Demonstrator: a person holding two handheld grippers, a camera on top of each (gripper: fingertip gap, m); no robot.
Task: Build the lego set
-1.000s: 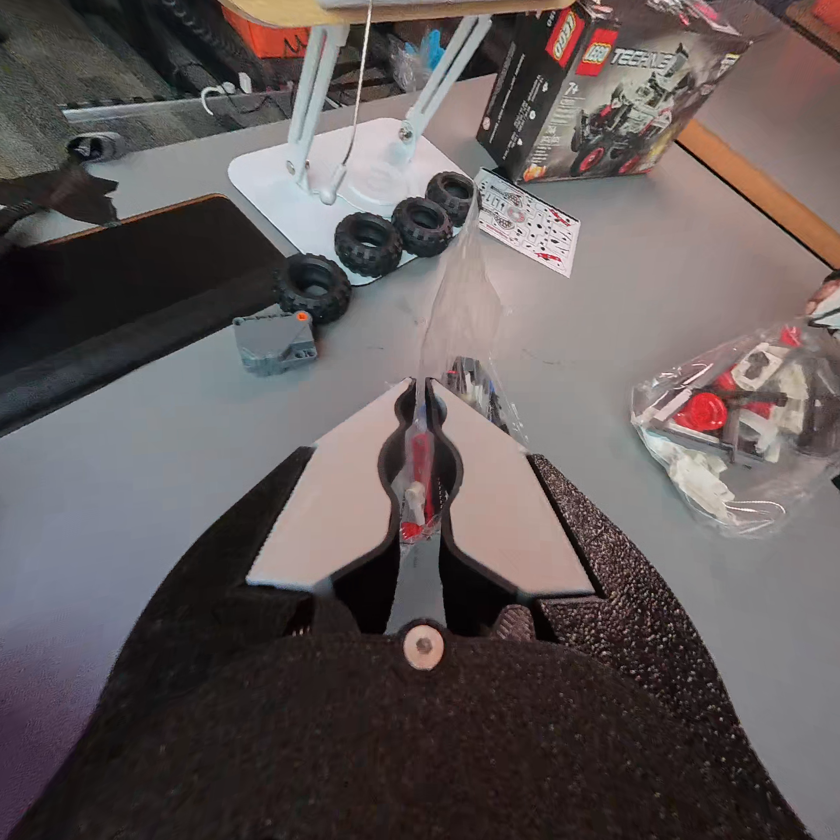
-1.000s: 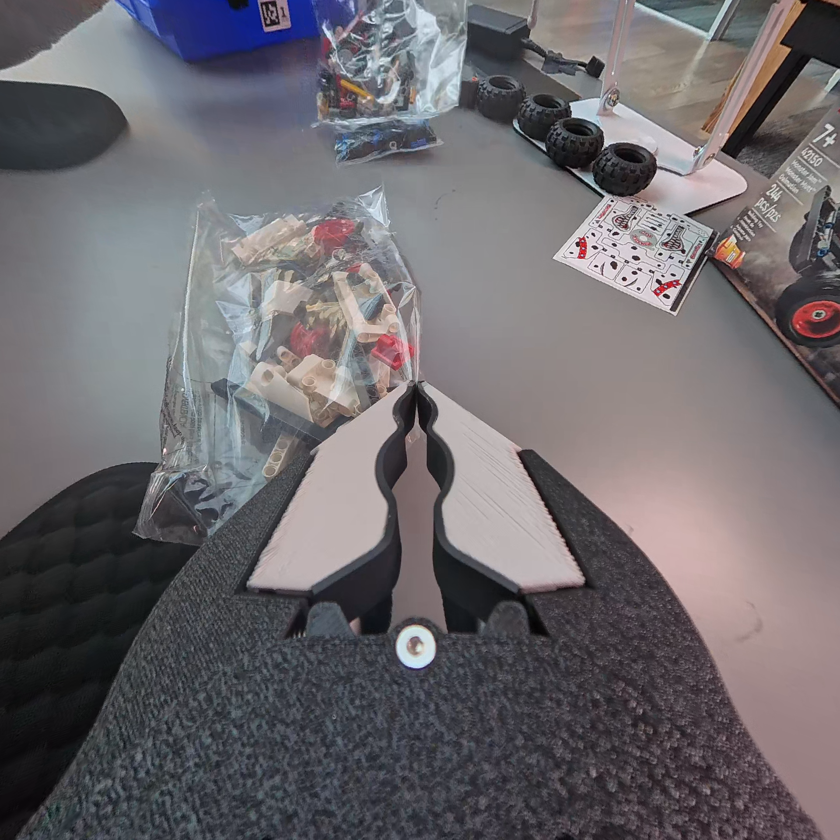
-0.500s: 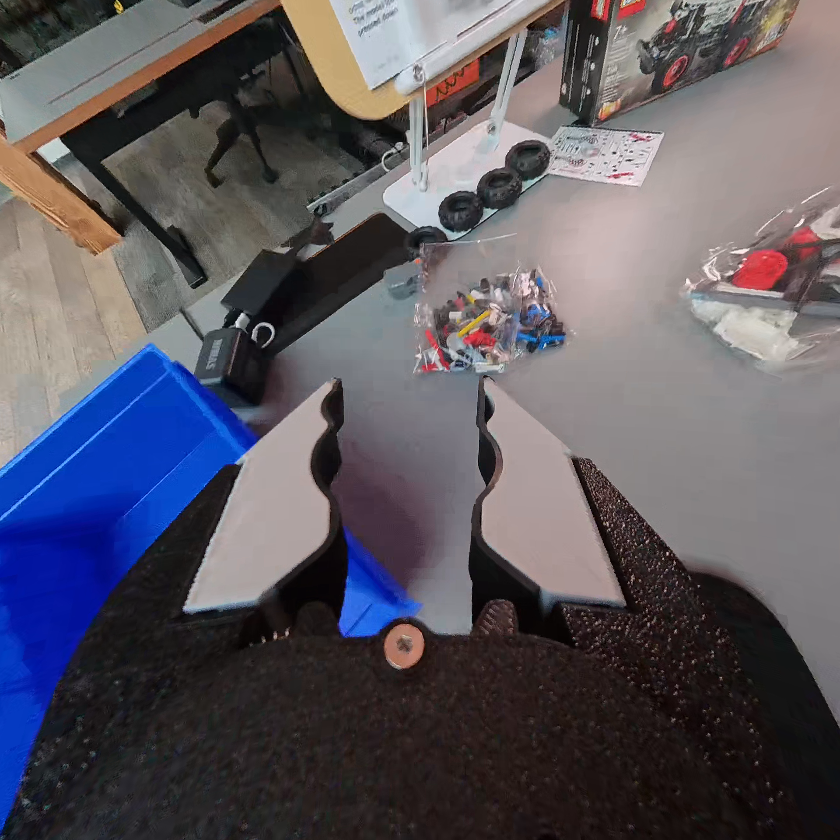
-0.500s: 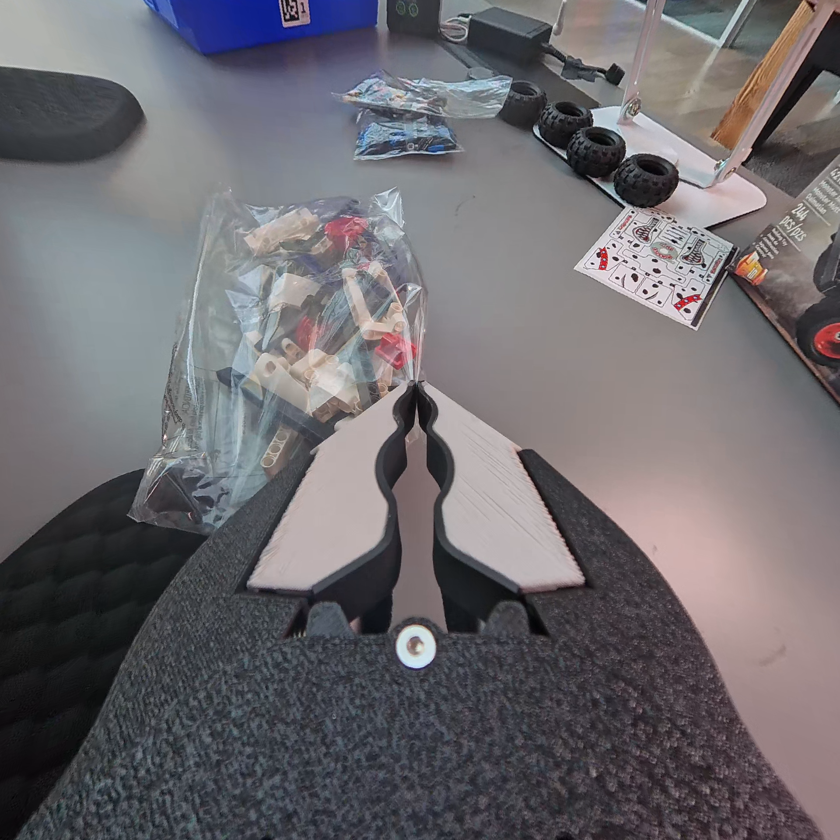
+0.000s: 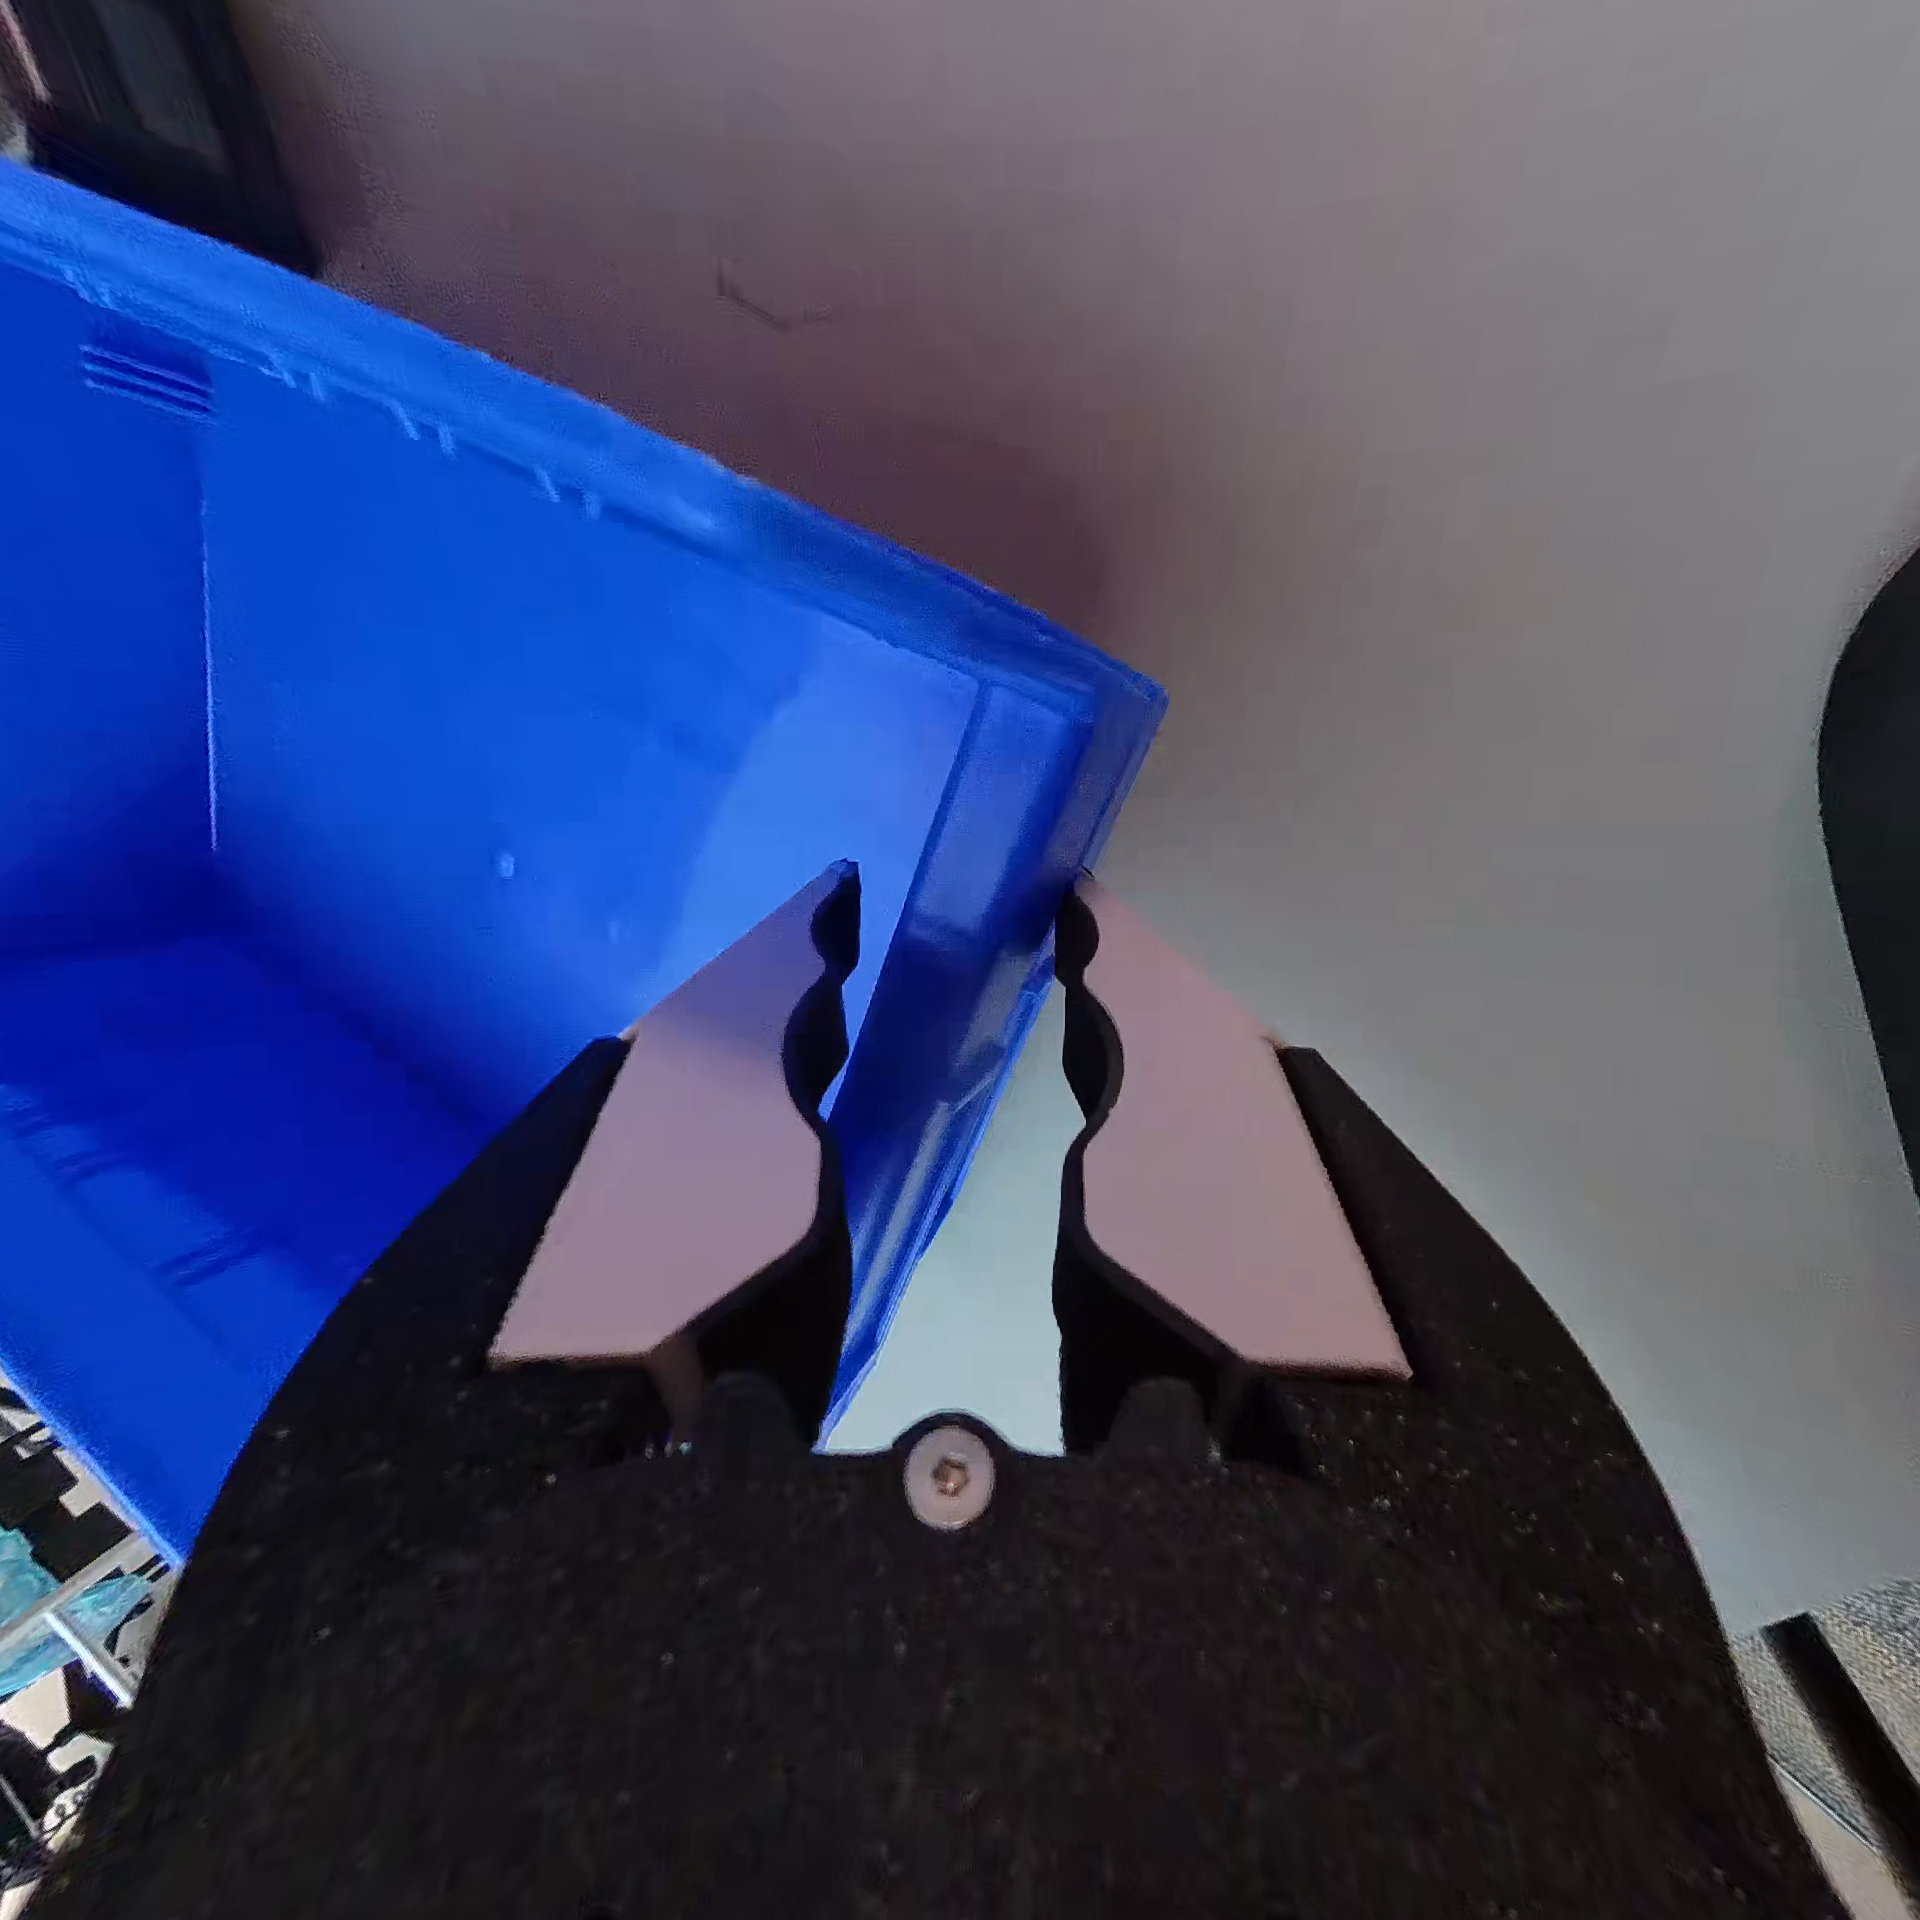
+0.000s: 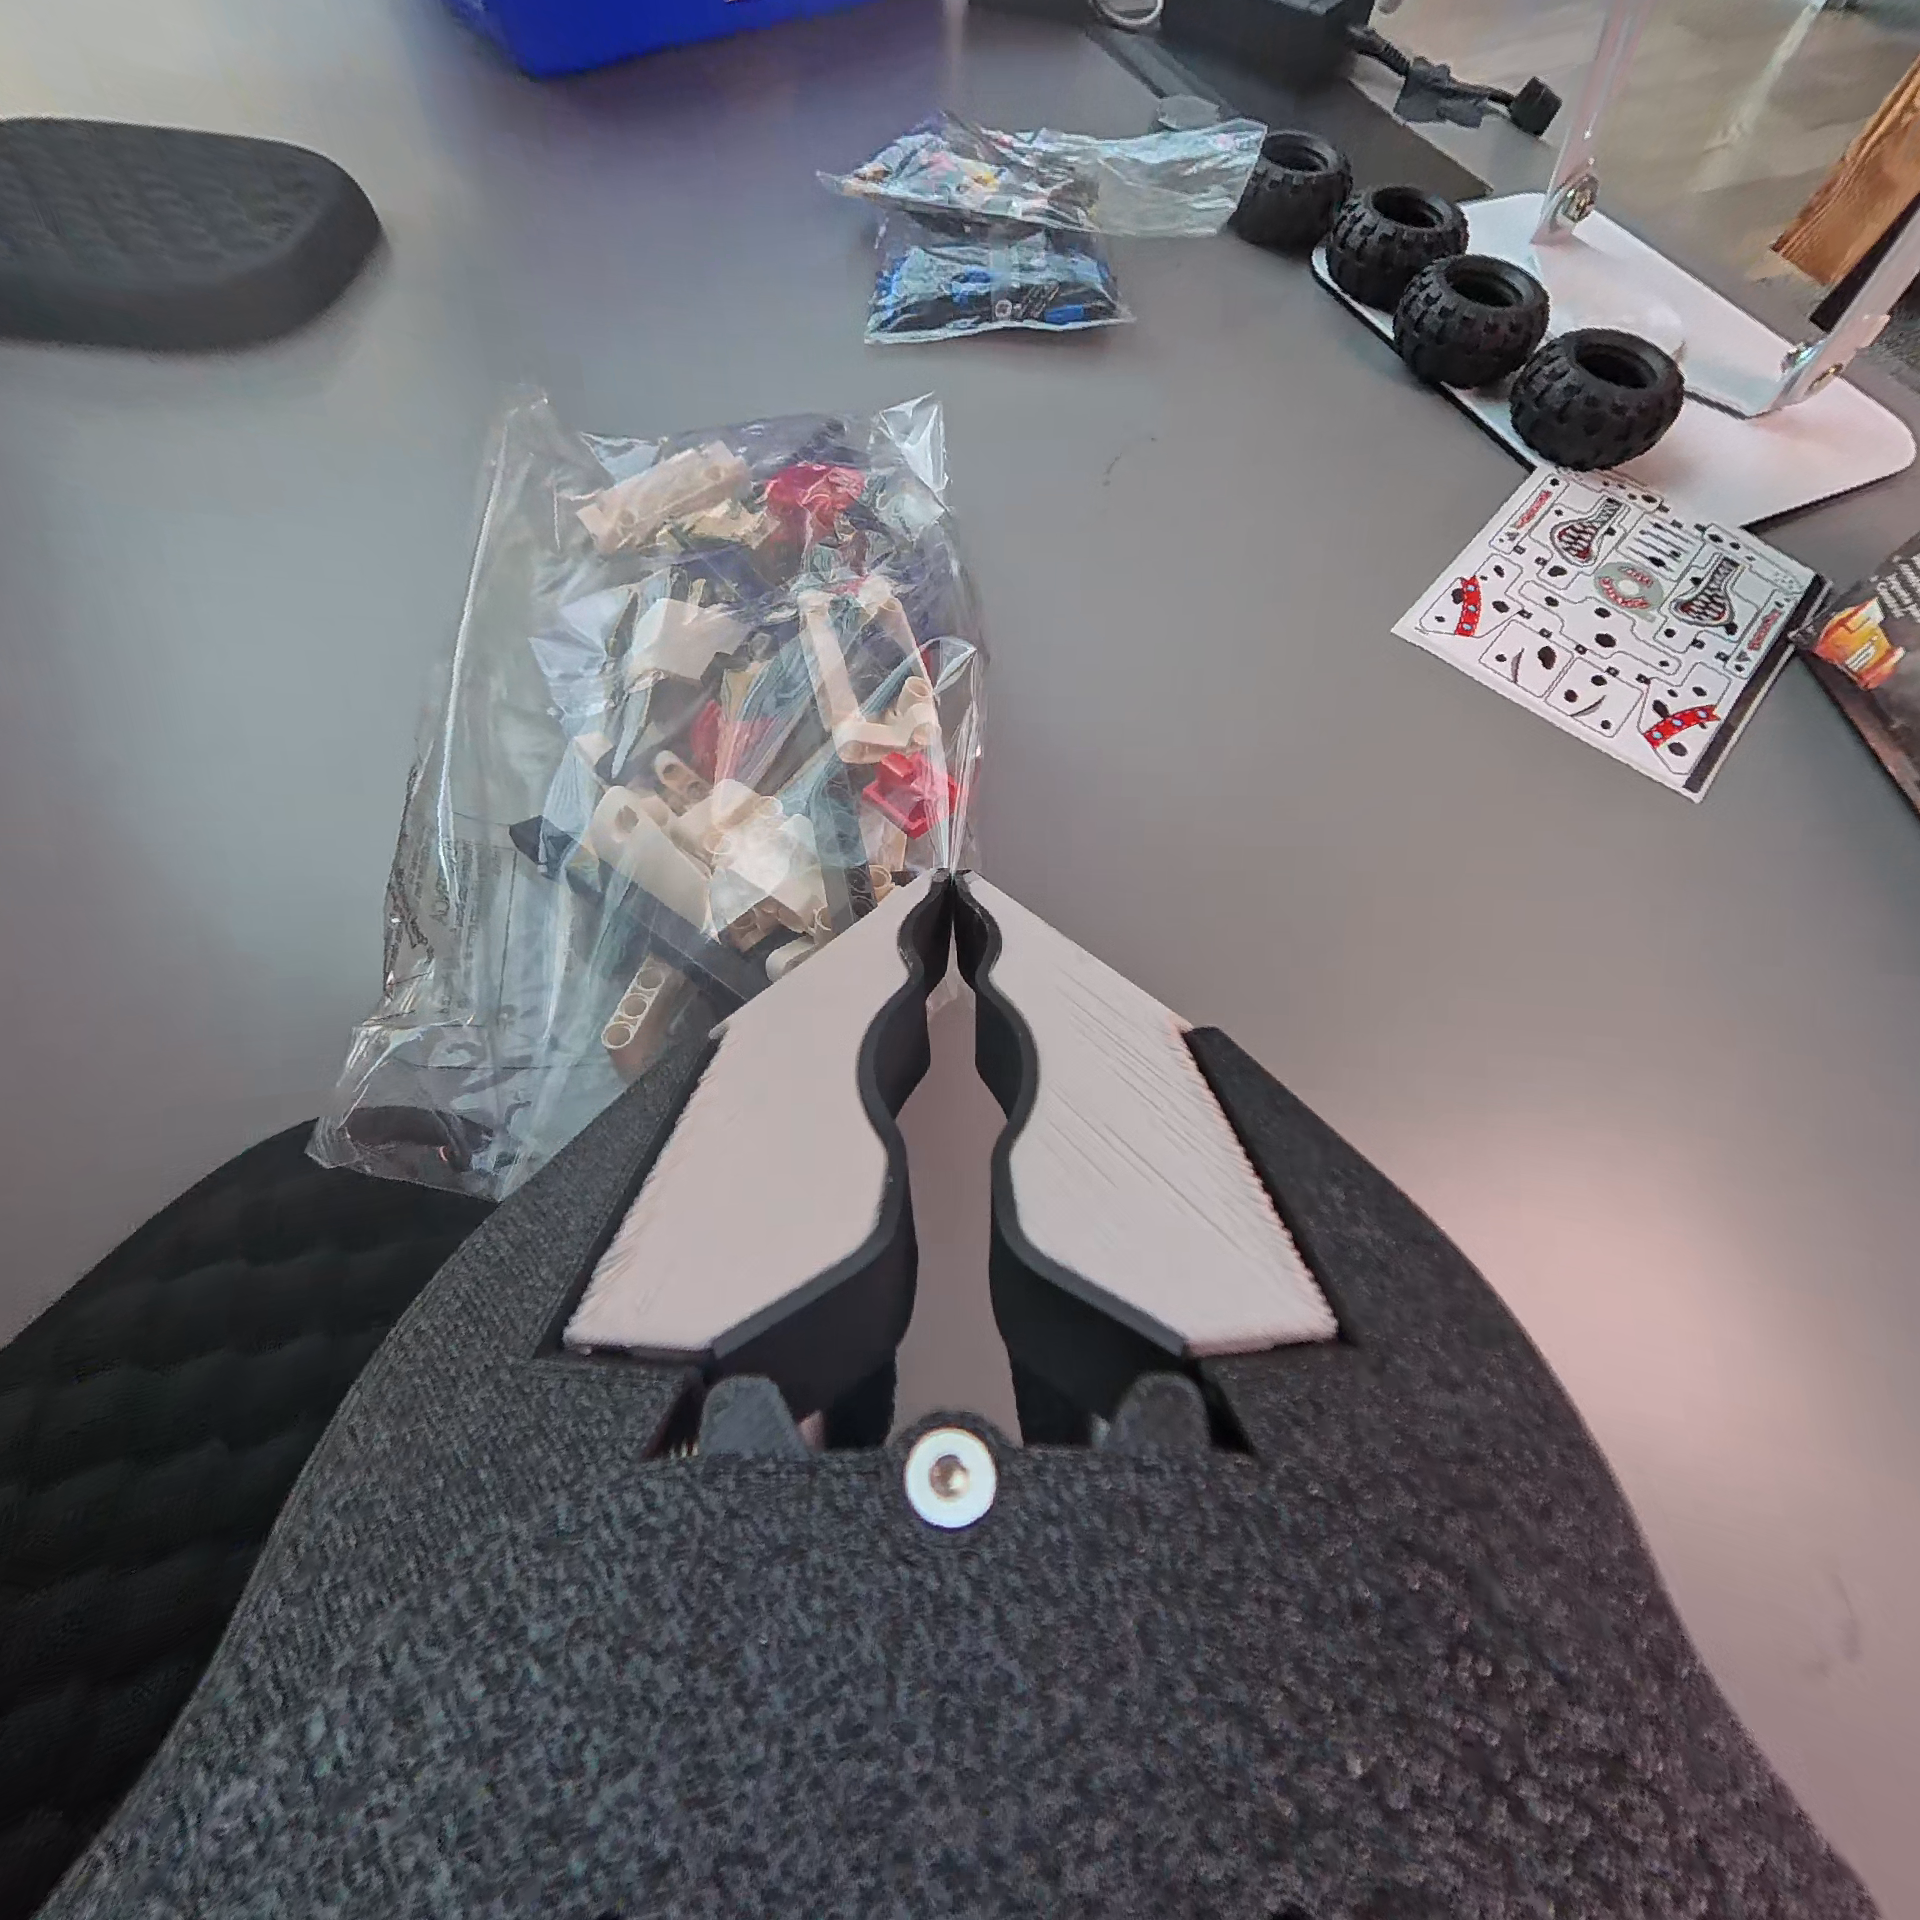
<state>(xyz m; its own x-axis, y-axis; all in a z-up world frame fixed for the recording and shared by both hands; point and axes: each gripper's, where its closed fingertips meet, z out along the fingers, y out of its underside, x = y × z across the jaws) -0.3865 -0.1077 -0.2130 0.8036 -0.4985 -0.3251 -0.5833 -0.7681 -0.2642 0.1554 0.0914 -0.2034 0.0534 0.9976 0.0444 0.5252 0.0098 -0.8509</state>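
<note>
A clear bag of white, red and black Lego parts (image 6: 727, 727) lies on the grey table (image 6: 1351, 987). My right gripper (image 6: 951, 881) is shut with its tips pinching the bag's near right edge. A smaller bag of small mixed parts (image 6: 997, 249) lies farther back. Four black tyres (image 6: 1465, 301) stand in a row, with a sticker sheet (image 6: 1600, 623) in front of them. My left gripper (image 5: 961, 883) is open and empty. It straddles a corner wall of the blue bin (image 5: 468, 779), one finger inside and one outside.
A white stand base (image 6: 1714, 436) sits behind the tyres, and the set's box corner (image 6: 1870, 644) is at the right edge. Black pads lie at the far left (image 6: 156, 249) and near left (image 6: 156, 1351). The blue bin (image 6: 644, 31) also shows at the back. Some 60 centimeters of space lies between my two pairs of fingers. From the right gripper's tips to the white stand base (image 6: 1714, 436) is close to 40 centimeters.
My left gripper let go of the small parts bag, opened, and swung left and down to the blue bin's corner. The small bag now lies on the table. My right gripper has barely moved.
</note>
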